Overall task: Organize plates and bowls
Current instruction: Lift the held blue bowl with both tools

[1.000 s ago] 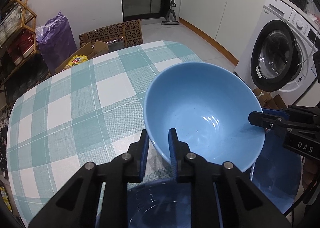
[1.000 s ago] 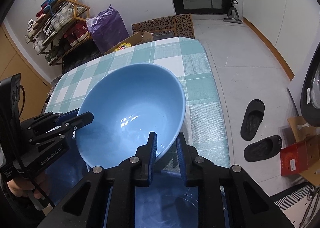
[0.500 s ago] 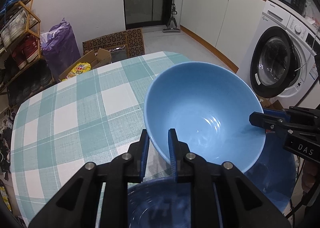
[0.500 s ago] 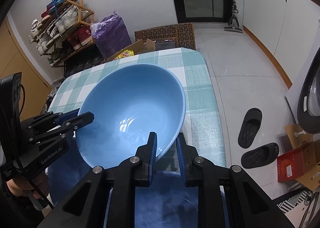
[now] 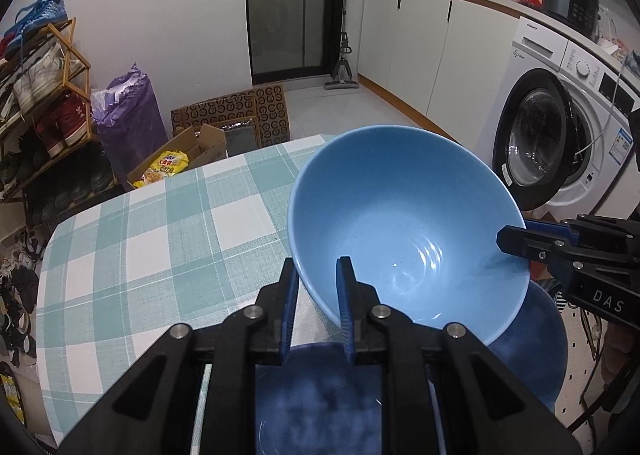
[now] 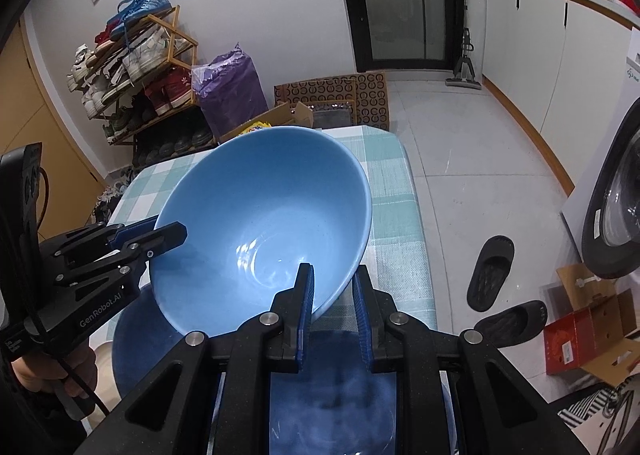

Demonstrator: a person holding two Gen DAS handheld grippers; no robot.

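Both wrist views are evenly lit by soft indoor light from overhead, moderately bright, with no hard shadows. Small white glints sit on the glazed inside of the light blue bowl (image 5: 404,223), repeated in the right view. Fisheye optics bow the walls and cabinets, and a black vignette fills the corners. The room and the checked tabletop (image 5: 160,239) are sharp; the dark blue plate (image 6: 332,399) just under each lens is a mottled, unfocused blur.
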